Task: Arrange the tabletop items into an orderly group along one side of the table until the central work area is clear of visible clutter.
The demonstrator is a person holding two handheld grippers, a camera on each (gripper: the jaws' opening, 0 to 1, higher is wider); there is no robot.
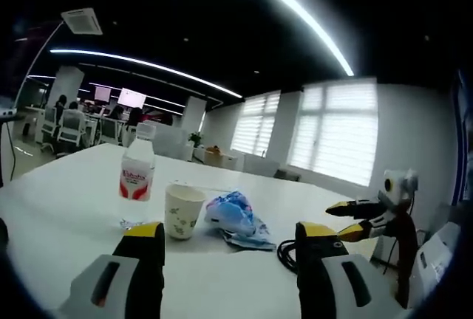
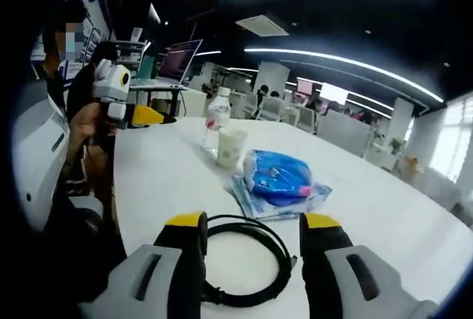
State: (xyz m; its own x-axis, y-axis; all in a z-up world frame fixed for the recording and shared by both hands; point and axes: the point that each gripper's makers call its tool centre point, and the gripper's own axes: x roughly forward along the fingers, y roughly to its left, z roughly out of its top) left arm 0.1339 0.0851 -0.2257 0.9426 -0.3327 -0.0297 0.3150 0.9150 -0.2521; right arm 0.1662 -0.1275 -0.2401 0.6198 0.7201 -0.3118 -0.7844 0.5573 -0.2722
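Coiled black cable [image 2: 247, 260] lies nearest in the right gripper view, low centre on the white desk [image 2: 384, 215], framed between the spread jaws of the right gripper [image 2: 255, 223] — wide open, gripping nothing. Beyond it, mid-frame: blue plastic packet [image 2: 279, 179], then paper cup [image 2: 230, 147] just beside a water bottle [image 2: 216, 119]. Left gripper view: left gripper [image 1: 230, 232] jaws also wide apart and empty, low in frame. Bottle, red label, at centre left; cup just right of it; packet right again, cable edge at lower right. Right gripper enters at right edge, above the desk.
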